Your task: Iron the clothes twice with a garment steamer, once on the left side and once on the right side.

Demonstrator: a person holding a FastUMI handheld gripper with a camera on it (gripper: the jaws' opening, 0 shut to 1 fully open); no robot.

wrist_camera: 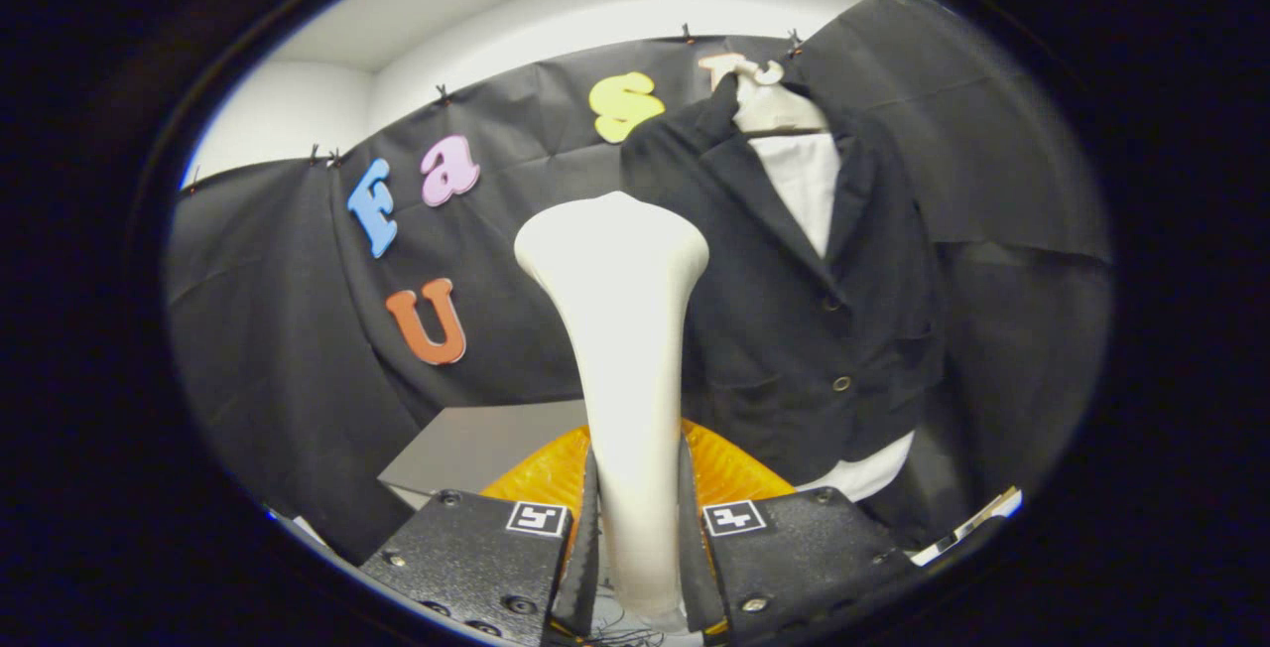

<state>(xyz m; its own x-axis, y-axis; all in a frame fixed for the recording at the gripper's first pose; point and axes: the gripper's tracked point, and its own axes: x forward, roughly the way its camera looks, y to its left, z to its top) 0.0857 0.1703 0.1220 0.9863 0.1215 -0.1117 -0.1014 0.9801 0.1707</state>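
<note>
My gripper (635, 518) is shut on the handle of a cream-white garment steamer (625, 329), which stands upright between the two fingers with its wide head at the top. Beyond it and to the right hangs a black jacket (794, 310) over a white shirt (809, 186) on a pale hanger (769, 96) against the booth wall. The steamer head is apart from the jacket, level with its left lapel and sleeve. The steamer hides part of the jacket's left side.
A grey tabletop (476, 449) lies low beyond the fingers to the left. An orange ribbed object (729, 468) sits just behind the steamer handle. The black cloth wall (288, 329) closes off the back and both sides.
</note>
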